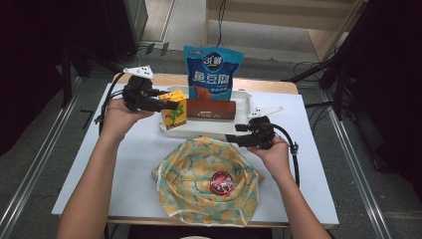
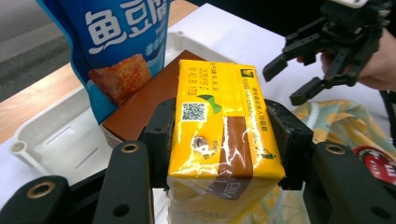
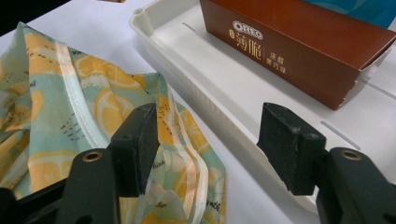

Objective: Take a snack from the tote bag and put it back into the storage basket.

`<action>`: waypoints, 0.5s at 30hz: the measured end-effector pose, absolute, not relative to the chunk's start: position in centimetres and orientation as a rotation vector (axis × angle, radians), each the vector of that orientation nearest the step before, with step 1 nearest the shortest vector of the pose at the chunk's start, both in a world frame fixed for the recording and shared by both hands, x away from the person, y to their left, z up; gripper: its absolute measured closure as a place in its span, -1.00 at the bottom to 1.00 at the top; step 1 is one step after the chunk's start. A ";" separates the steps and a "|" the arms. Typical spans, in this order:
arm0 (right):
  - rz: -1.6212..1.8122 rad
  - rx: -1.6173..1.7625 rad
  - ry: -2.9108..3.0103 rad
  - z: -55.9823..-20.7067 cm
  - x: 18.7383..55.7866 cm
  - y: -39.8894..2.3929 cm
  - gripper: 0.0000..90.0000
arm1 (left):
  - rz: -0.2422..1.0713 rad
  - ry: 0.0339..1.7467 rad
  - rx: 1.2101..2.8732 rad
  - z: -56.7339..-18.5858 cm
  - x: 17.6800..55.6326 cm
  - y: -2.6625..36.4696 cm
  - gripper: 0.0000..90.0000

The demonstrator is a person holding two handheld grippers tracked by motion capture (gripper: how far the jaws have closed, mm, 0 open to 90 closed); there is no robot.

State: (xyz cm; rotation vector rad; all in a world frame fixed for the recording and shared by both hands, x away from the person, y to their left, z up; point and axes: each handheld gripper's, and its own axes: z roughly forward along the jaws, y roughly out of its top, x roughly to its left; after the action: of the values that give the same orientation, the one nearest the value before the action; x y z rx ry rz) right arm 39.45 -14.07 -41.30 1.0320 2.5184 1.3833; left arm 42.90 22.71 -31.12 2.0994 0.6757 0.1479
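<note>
Yellow carton (image 2: 219, 135) between left tool (image 2: 226, 140) pads

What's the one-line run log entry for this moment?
left gripper: shut on yellow drink carton, above white plastic tray | right gripper: open, above lemon-print fabric bag

blue snack bag (image 1: 213, 73): stands upright at the far side of the white tray (image 1: 244, 102)
brown Oreo box (image 1: 210, 109): lies on its side in the tray, just in front of the bag
patterned cloth bag (image 1: 199, 174): crumpled on the white table (image 1: 134, 164), near the tray's front rim
red round badge (image 1: 222, 182): sits on the cloth bag
</note>
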 end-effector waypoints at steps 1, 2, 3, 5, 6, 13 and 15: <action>1.380 1.038 2.516 -41.3 39.4 -14.1 -0.13 | 0.146 0.680 2.098 -31.3 43.1 22.7 0.14; 1.381 1.037 2.514 -41.3 39.3 -14.2 -0.13 | 0.148 0.687 2.095 -31.4 43.2 22.7 0.15; 1.382 1.037 2.511 -41.2 39.3 -14.3 -0.13 | 0.149 0.693 2.093 -31.6 43.4 22.6 0.14; 1.381 1.046 2.504 -41.2 39.2 -14.6 -0.13 | 0.154 0.702 2.097 -31.9 43.7 22.6 0.14; 1.386 1.048 2.499 -41.2 39.1 -14.7 -0.13 | 0.153 0.704 2.097 -32.0 43.8 22.6 0.14; 1.376 1.061 2.492 -41.2 38.9 -15.1 -0.13 | 0.161 0.718 2.093 -33.1 44.8 22.7 0.15; 1.375 1.061 2.494 -41.3 38.9 -15.1 -0.13 | 0.168 0.717 2.096 -33.4 45.1 22.7 0.15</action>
State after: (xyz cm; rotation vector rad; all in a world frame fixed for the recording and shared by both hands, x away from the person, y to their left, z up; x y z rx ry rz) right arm 38.86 -15.06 -41.29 1.0615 2.4938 1.3750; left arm 45.06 22.73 -33.44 2.0957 0.7170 0.1683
